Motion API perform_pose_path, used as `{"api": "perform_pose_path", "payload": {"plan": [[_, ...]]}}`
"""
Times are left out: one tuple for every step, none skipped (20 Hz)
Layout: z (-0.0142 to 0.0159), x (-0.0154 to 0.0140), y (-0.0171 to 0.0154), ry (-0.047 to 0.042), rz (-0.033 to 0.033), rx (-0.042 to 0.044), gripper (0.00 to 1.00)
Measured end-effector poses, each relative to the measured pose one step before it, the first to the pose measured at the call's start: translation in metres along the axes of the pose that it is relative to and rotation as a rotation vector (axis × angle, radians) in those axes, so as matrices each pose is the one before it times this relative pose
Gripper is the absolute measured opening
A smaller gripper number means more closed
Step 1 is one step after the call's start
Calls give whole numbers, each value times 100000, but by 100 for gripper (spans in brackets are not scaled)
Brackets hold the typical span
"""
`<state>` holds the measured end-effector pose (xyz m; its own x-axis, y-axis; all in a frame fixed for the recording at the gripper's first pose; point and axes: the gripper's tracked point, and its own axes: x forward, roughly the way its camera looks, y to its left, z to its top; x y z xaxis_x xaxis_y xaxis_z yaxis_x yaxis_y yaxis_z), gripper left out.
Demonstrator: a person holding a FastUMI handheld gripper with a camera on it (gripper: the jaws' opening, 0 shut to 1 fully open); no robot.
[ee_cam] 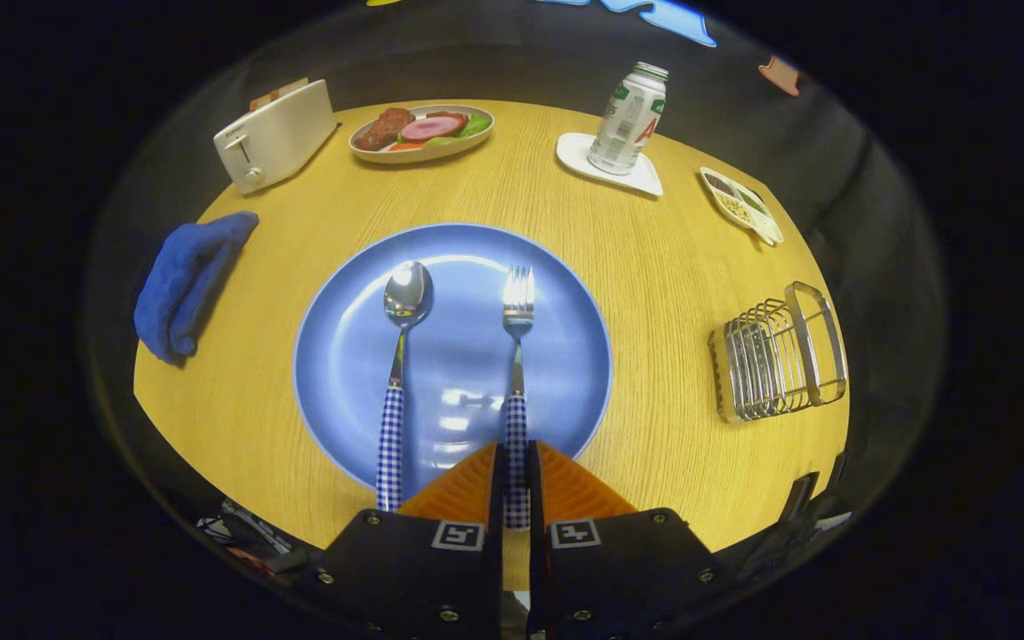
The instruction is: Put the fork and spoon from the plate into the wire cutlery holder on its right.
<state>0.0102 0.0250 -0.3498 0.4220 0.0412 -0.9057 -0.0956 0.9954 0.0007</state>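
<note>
Between my tongs (516, 462) sits the checked handle of the fork (517, 356), and my two fingers are drawn in narrow against it on either side, so I judge I have it gripped near its tail end while its tines lie out ahead on the blue plate (343, 356). Gripping so far back is my first worry: the long front half could droop or swing when I lift, and the smooth handle might slide through my fingers. Just left of the fork, the spoon (401, 356) lies parallel on the same plate, apart from the fork but near enough that a sideways drag could knock it or send it skating over the glazed surface. Well off to the right stands the wire cutlery holder (774, 360) on the wooden table (654, 267), and it looks light; if I come in tilted, the tines could catch a wire and shove or tip it. Farther out are a blue cloth (188, 280), a toaster (274, 135), a dish of food (421, 132), a bottle (628, 117) on a coaster and a small snack tray (740, 204), all well clear of my path.
</note>
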Motion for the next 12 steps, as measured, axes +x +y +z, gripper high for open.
{"api": "perform_pose_path", "payload": {"plan": [[-208, -26, -234, 300, -65, 137, 13], [119, 41, 79, 1468, 449, -1058, 1], [249, -78, 64, -72, 946, -959, 1], [148, -75, 47, -242, 1297, -679, 1], [131, -355, -109, 419, 1409, -1436, 1], [227, -297, -236, 313, 1480, -2414, 1], [218, -596, -501, 39, 620, -3211, 1], [36, -694, -827, 361, -485, -3829, 1], [-70, -689, -792, 982, -112, -3426, 1], [-302, -696, -619, 1301, 586, -2783, 1], [-199, -764, -740, 894, 422, -928, 1], [-407, -745, -875, 1878, 225, -1047, 1]]}}
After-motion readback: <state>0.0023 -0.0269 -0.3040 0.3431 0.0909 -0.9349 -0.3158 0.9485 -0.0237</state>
